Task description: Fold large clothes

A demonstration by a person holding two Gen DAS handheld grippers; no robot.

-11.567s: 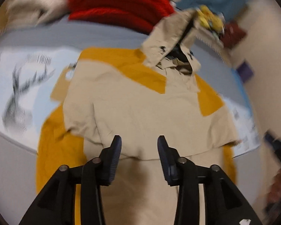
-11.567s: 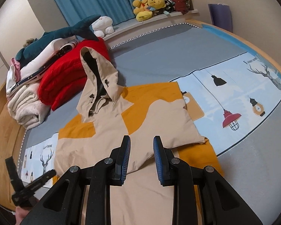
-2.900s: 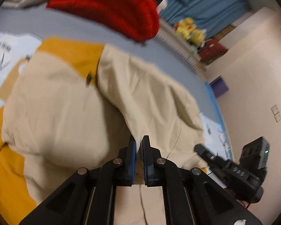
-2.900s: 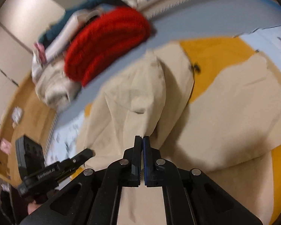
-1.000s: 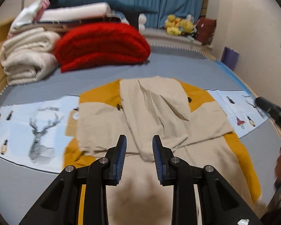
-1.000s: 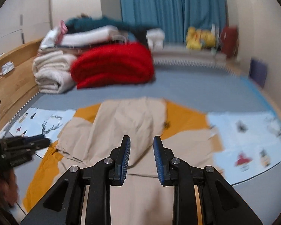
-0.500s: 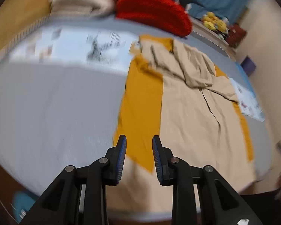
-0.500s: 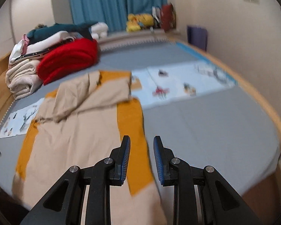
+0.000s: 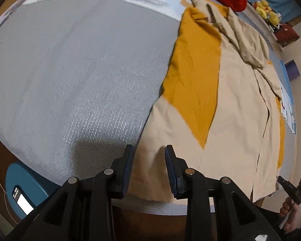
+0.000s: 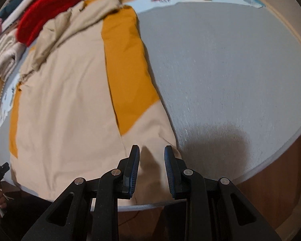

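Note:
A large beige and mustard-yellow coat point(image 9: 236, 108) lies flat on the grey bed, its hood and sleeves folded in at the far end; it also shows in the right wrist view point(image 10: 70, 100). My left gripper point(image 9: 149, 150) is open over the coat's near left hem corner. My right gripper point(image 10: 152, 150) is open over the near right hem corner. Neither holds cloth. The right gripper also shows at the lower right of the left wrist view point(image 9: 290, 186).
The grey bedspread point(image 9: 70, 70) spreads left of the coat, and right of it in the right wrist view point(image 10: 230, 70). A red blanket point(image 10: 48, 6) and folded bedding point(image 10: 4, 60) lie at the bed's head. A blue round device point(image 9: 24, 190) sits below the bed edge.
Both grippers have dropped closer to the coat's bottom hem corners at the bed's foot. Earlier they had folded the hood down onto the coat and opened.

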